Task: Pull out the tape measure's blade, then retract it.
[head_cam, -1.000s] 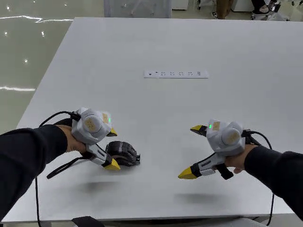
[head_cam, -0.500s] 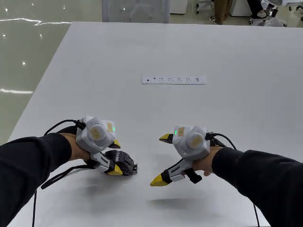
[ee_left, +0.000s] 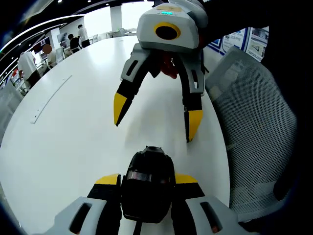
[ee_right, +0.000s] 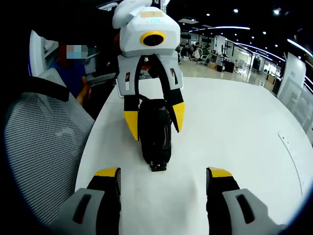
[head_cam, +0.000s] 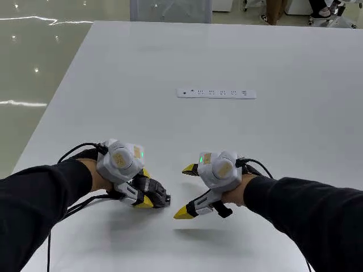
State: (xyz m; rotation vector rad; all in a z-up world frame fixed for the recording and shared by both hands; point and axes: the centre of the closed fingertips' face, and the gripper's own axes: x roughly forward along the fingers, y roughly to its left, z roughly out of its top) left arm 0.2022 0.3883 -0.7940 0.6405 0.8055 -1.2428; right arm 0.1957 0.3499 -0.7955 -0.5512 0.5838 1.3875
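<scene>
Tabletop (head_cam: 227, 51): left tool (head_cam: 145, 187) clasps tape measure (head_cam: 159, 193), facing spread right tool (head_cam: 186, 191).

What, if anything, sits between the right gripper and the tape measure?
Nothing but bare white table lies between the right gripper and the tape measure, which the left gripper clamps; the right gripper view shows it plainly.

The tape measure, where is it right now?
Head view: the tape measure lies near the table's front edge, clamped in the left gripper, the open right gripper facing it.
</scene>
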